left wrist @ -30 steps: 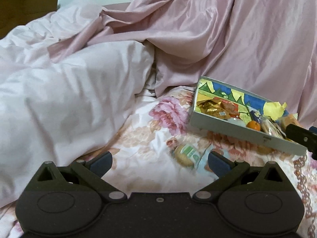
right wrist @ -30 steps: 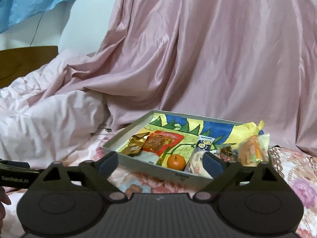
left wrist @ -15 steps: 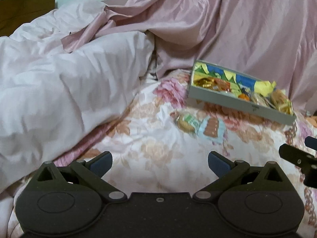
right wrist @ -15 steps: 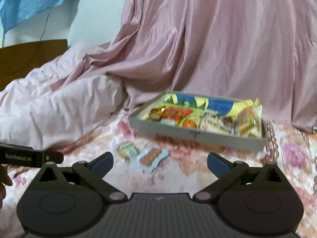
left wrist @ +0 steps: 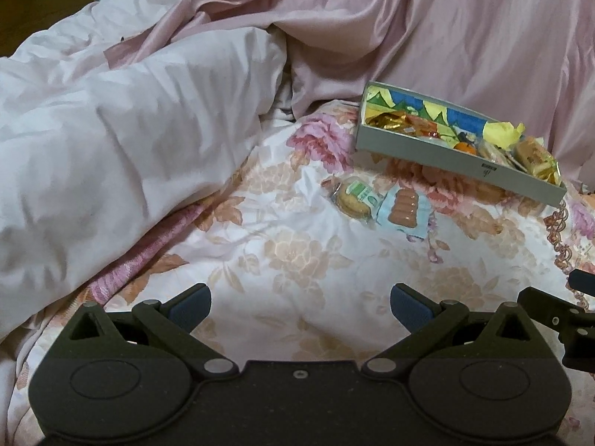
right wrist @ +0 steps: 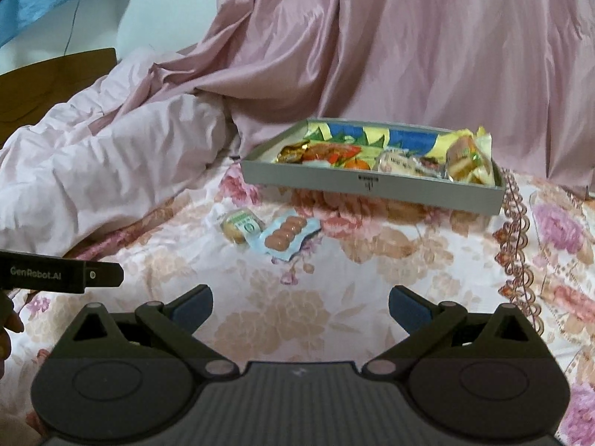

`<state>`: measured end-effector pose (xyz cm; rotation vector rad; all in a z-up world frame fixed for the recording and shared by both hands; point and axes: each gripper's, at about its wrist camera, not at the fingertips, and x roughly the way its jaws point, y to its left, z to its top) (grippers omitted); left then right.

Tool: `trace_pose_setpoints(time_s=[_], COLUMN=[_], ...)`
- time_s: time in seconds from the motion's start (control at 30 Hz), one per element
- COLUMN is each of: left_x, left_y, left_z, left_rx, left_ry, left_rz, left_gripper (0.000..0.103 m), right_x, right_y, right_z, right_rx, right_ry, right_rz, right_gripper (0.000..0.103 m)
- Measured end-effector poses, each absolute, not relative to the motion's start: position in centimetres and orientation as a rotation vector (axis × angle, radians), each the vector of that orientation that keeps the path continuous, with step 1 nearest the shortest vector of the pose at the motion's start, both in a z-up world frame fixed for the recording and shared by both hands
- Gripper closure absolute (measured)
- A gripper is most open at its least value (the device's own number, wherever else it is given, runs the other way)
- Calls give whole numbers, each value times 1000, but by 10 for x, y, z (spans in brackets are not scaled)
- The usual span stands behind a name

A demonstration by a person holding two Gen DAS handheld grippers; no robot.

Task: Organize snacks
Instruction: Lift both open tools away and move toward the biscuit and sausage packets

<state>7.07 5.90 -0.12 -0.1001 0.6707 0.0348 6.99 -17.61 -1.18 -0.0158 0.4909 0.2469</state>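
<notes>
Grippers: left gripper (left wrist: 300,306) and right gripper (right wrist: 300,303), jaws spread, empty. Ahead on floral bedsheet (right wrist: 297,308): cookie packet (right wrist: 240,226) touching blue wafer packet (right wrist: 284,237); beyond them, snack tray (right wrist: 372,184), filled. Left: rumpled duvet (left wrist: 111,141).

The floral bedsheet (right wrist: 297,319) lies bare between the claws and the two loose packets, giving open passage across the near part of the bed. The biscuit packet (right wrist: 238,227) and the sausage-shaped snack packet (right wrist: 284,238) lie touching each other, just in front of the grey box (right wrist: 372,186). The box's near wall blocks a low approach; its top is open. A bunched white duvet (left wrist: 111,141) closes the left side. A pink draped cloth (right wrist: 409,55) rises directly behind the box.
</notes>
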Motion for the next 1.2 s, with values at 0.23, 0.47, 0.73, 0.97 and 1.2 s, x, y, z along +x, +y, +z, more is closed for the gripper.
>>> trace_pose_setpoints(time_s=[0.23, 0.47, 0.73, 0.97, 1.2], left_x=[93, 125, 180, 222, 246], left_y=[58, 60, 64, 74, 82], left_z=[-10, -19, -24, -26, -27], left_rx=[-82, -67, -49, -102, -161], left_ry=[699, 702, 663, 643, 615], left_rz=[29, 25, -4, -53, -100], left_gripper=[1, 1, 1, 1, 1], right_x=[85, 109, 149, 198, 238], right_y=[-175, -171, -163, -144, -125], right_z=[-19, -22, -26, -34, -39], right_rx=[-10, -18, -49, -94, -90], right_ry=[530, 554, 564, 572, 574], right_rz=[246, 251, 249, 240, 255], right_gripper=[0, 0, 0, 0, 0])
